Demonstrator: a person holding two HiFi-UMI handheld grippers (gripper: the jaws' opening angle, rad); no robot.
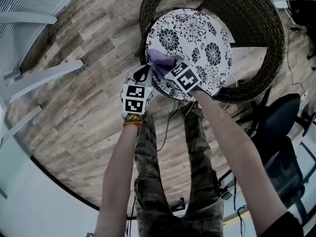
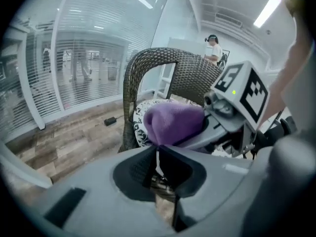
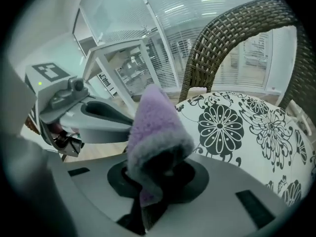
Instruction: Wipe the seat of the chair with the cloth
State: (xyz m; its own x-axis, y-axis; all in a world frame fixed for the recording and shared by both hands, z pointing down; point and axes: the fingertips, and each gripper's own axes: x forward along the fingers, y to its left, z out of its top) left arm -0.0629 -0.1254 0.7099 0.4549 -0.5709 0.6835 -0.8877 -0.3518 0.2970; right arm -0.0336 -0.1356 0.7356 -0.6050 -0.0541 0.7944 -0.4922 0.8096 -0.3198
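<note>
My right gripper [image 3: 145, 209] is pinched tight on the cloth [image 3: 155, 127], which bunches up out of the jaws in a soft purple cone. In the head view the cloth sits at the seat's [image 1: 197, 38] 8 o'clock edge, so I judge the wiping is only at its start, with nearly all the cushion left to cover. My left gripper [image 2: 159, 169] hangs just off the rim at that same 8 o'clock side, its jaws pressed together with nothing I can make out between them.

The next move, as I see it, calls for pressing the cloth flat and sweeping it toward 2 o'clock in overlapping passes, keeping the grip firm so the fleece doesn't drag loose.

The cloth is fluffy and thick, greyer along its folded edge. The seat is a round, smooth pad printed with black flowers on white, and the chair [image 1: 256, 28] curving around it is dark woven wicker (stiff and ridged). Under it all is the wood-plank floor [image 1: 74, 98].
</note>
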